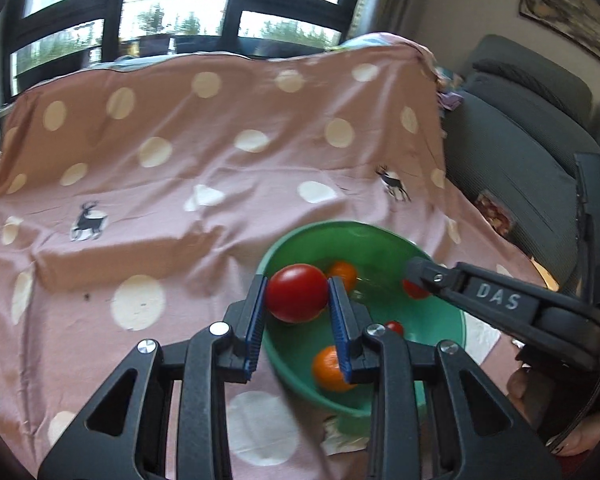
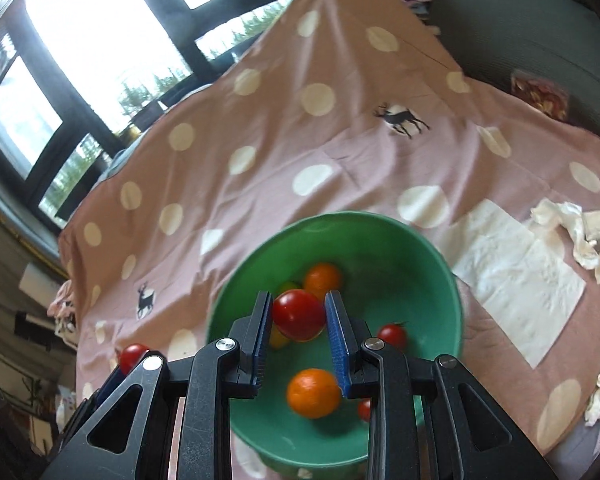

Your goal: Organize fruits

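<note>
In the left wrist view my left gripper (image 1: 298, 284) is shut on a red tomato (image 1: 297, 296), held over the near left rim of a green bowl (image 1: 364, 248). Two oranges (image 1: 332, 368) and a small cherry tomato (image 1: 395, 326) lie in that bowl. From the right, my right gripper (image 1: 416, 274) reaches over the bowl with another red tomato (image 1: 414, 290). In the right wrist view my right gripper (image 2: 298, 298) is shut on its red tomato (image 2: 298, 316) above the green bowl (image 2: 400, 264), over oranges (image 2: 313, 393). The left gripper's tomato (image 2: 132, 356) shows at lower left.
A pink polka-dot cloth (image 2: 260, 140) covers the table. Flat white napkins (image 2: 516, 276) and crumpled tissues (image 2: 580, 232) lie right of the bowl. A grey sofa (image 1: 520, 140) stands to the right, and windows (image 1: 180, 0) are behind.
</note>
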`<state>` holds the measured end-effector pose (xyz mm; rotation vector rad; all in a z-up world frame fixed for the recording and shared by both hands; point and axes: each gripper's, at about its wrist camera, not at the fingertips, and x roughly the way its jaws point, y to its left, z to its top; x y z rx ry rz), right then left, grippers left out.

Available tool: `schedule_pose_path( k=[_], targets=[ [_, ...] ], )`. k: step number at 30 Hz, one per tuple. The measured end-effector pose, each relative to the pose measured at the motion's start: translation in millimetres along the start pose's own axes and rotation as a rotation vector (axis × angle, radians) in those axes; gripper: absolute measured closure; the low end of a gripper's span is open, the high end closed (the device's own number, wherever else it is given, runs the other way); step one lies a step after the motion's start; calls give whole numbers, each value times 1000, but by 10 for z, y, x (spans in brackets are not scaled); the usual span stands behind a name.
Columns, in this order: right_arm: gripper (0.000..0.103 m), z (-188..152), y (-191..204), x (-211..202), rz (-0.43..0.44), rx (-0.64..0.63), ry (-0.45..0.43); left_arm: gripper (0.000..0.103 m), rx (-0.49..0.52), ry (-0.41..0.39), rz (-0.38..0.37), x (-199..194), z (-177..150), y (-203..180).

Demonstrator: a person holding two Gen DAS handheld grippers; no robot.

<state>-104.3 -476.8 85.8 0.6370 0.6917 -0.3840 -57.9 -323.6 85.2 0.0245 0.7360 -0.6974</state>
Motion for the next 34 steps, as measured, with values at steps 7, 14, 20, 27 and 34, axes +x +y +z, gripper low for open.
schedule_pose_path(
  k=[7,14,20,27,34],
  targets=[
    [74,20,-235,82,-77,37,58,68,56,48,-30,233,-51,-224],
    [62,21,-318,-9,-104,48,41,32,67,32,2,185,-62,-263],
    [52,38,-295,-116,-105,29,4,12,32,24,27,52,-39,-168],
    [51,33,-222,-170,-70,-6,2,11,-11,7,38,-55,-41,-45],
    [51,15,-183,-161,-64,-26,11,11,-42,1,43,-123,-46,41]
  ],
)
